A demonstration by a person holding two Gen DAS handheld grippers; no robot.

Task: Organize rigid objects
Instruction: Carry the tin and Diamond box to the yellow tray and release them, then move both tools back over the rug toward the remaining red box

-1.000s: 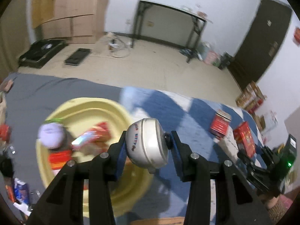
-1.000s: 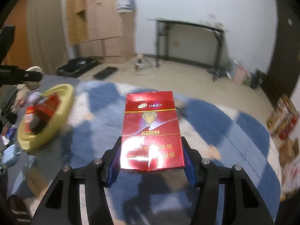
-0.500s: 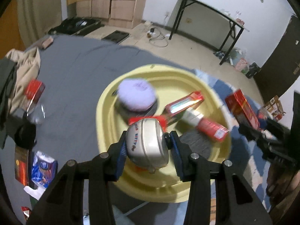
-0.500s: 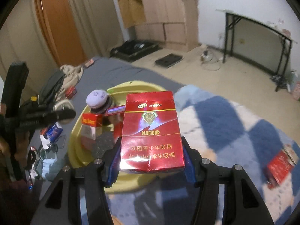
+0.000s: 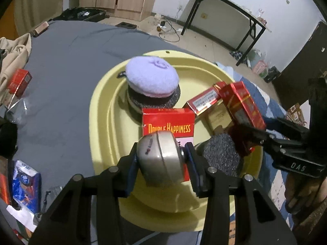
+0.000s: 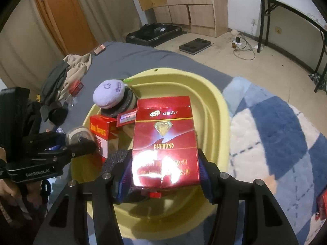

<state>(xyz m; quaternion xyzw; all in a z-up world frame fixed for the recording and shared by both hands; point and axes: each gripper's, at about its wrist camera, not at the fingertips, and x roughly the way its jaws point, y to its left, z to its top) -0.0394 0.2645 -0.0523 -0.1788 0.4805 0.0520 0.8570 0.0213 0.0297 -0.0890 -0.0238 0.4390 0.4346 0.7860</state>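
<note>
Both grippers hang over the yellow basin [image 5: 102, 110], each loaded. The left gripper [image 5: 161, 159] has its fingers clamped on a round silver tin [image 5: 159, 161], pressed between the blue pads by its flat faces. Just ahead of those fingertips, and below them, a Double Happiness pack [image 5: 168, 122] stands upright in the basin; further ahead sits a lilac puff [image 5: 152, 79] on a dark pad [image 5: 173, 100], and to the right of the fingers lies a black gritty disc [image 5: 222, 155]. The right gripper [image 6: 164, 169] holds a red Diamond pack [image 6: 163, 143] upright by its narrow sides, its lower half between the pads and the rest standing up past the fingertips. In the left view it shows right of the tin, over the basin's right side, close beside other red packs [image 5: 204, 102]. The step in hand looks like the drop into the basin. To do it well, I would lower each load until it is close to the basin floor before easing the fingers apart, since the tin is round and will likely roll if released from height. Free floor shows left of the left fingers, so the tin is best set there, flat face down, clear of the standing pack. The Diamond pack should go down on its broad face beside the others. Release one at a time, so that the two grippers, now near each other, do not knock.
</note>
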